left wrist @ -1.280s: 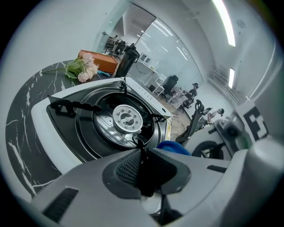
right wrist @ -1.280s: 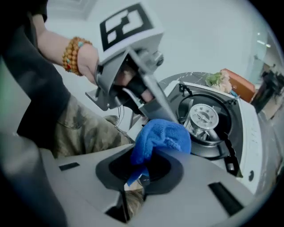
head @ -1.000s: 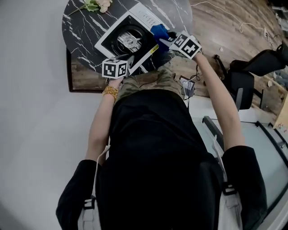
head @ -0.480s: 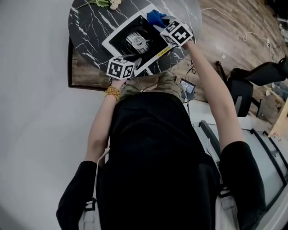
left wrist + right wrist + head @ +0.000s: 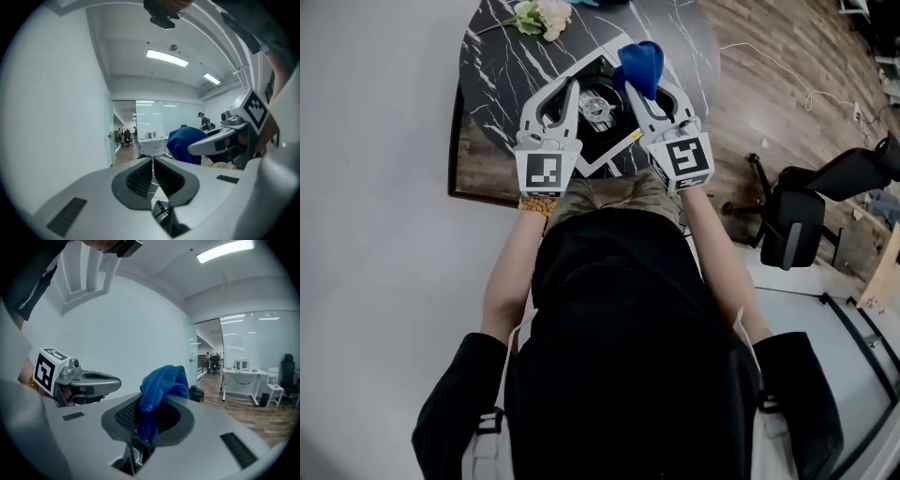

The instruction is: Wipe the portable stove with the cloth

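Black marbled counter (image 5: 502,66), square portable stove (image 5: 598,108); fluffy blue cloth (image 5: 161,383) pinched in right hand-held gripper (image 5: 147,417) — left hand-held gripper (image 5: 153,171) closed, empty.

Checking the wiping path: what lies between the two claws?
Head view: the portable stove shows between the left claw, just closed empty, and the right claw gripping the blue cloth.

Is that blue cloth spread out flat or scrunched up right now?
Scrunched up. The blue cloth is a crumpled wad pinched between the jaws of the right hand-held gripper, its folds bulging out above them.
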`<state>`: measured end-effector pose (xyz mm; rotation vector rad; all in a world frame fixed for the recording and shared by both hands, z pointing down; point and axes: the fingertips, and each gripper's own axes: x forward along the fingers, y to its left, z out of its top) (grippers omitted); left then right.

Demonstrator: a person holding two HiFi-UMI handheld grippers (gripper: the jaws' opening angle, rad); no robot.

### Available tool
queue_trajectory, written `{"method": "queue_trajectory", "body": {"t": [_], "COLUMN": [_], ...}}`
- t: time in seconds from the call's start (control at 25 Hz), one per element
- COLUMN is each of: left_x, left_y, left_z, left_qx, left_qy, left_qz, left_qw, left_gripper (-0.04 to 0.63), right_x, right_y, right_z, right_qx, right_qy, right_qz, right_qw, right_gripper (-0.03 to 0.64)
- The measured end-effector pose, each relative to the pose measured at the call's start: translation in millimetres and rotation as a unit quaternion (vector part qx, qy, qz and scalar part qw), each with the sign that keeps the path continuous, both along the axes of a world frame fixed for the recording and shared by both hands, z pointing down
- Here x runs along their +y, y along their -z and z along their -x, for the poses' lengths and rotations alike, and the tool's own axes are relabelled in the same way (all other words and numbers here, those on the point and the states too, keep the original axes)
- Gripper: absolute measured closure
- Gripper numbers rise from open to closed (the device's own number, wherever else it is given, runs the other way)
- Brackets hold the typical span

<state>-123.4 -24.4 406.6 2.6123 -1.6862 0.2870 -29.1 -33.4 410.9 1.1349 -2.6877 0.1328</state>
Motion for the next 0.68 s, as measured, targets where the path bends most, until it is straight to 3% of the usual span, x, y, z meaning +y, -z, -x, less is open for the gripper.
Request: {"method": "queue_trajectory", "body": {"t": [0.68], "left_x": [27.7], "left_y": [-17.7], "left_z": [-23.3], "left_qx": [-0.017], "left_qy": [0.002], "left_qz": [0.033], "left_qw": [0.9993], "left_gripper": [0.577], "right_x": [22.3], "right_y": [-1.8], "right_z": [3.5], "right_qx": [-0.007], "right_qy": [0.020], "right_qz": [0.006], "right_qw": [1.000], "right_gripper": [0.575]}}
